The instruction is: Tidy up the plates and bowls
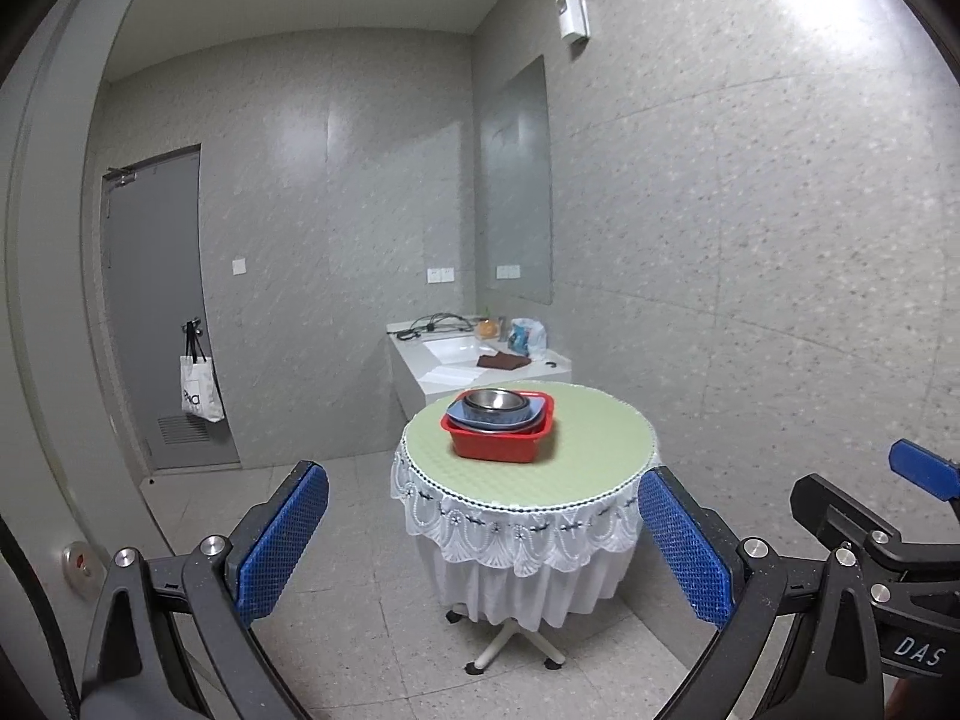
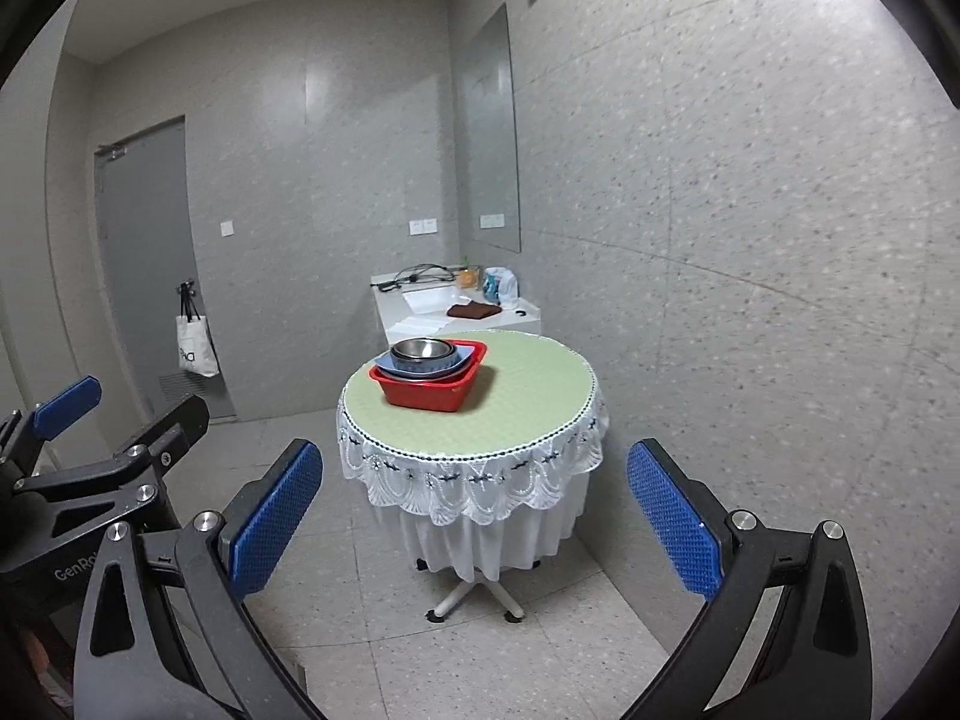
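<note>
A red plastic basin (image 1: 498, 441) (image 2: 429, 390) stands on a round table (image 1: 594, 450) (image 2: 534, 402) with a pale green top and white lace skirt. In the basin lie a blue plate (image 1: 540, 411) (image 2: 459, 363) and a steel bowl (image 1: 495, 400) (image 2: 422, 350) stacked on it. My left gripper (image 1: 483, 531) is open and empty, well short of the table. My right gripper (image 2: 474, 519) is open and empty too, also far from the table. The right gripper shows at the right edge of the left wrist view (image 1: 924, 471), and the left gripper at the left edge of the right wrist view (image 2: 66, 399).
A white sink counter (image 1: 474, 360) (image 2: 456, 306) behind the table carries a brown cloth, cables and bottles. A grey door (image 1: 156, 300) with a hanging tote bag (image 1: 201, 387) is at left. A mirror (image 1: 519, 180) hangs on the right wall. Tiled floor lies between me and the table.
</note>
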Motion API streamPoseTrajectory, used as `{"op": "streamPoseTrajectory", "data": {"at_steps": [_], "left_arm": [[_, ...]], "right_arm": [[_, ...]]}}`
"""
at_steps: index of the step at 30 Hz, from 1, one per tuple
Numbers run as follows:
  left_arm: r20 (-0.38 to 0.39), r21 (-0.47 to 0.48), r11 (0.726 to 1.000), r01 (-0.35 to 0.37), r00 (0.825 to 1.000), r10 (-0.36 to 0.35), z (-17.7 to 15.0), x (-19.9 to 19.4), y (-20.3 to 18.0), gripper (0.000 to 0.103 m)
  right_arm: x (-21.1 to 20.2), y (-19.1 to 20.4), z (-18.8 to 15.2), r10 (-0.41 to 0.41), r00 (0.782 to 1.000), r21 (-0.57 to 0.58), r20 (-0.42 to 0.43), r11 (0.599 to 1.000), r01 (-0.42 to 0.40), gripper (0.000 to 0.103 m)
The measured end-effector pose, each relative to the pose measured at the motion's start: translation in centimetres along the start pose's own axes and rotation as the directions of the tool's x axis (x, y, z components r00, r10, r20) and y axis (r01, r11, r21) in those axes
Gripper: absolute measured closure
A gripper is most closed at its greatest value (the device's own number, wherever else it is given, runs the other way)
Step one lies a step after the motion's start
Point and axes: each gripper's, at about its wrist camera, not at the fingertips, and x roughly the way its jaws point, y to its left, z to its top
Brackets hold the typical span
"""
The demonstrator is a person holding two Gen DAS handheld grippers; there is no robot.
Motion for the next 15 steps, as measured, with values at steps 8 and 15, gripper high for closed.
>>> {"op": "streamPoseTrajectory", "data": {"at_steps": [8, 15], "left_arm": [[0.016, -0.007, 1.0, 0.031, 0.999, -0.03, -1.1, -6.3, 1.6, 0.001], [0.018, 0.002, 0.999, 0.052, 0.998, -0.052, -0.6, -7.0, 2.3, 0.001]], "right_arm": [[-4.5, 0.4, -1.1, -0.042, 0.999, -0.001, 0.03, 0.999, 0.042, 0.0], [-6.5, 0.2, -1.4, -0.064, 0.997, 0.0, 0.051, 0.998, 0.064, 0.0]]}}
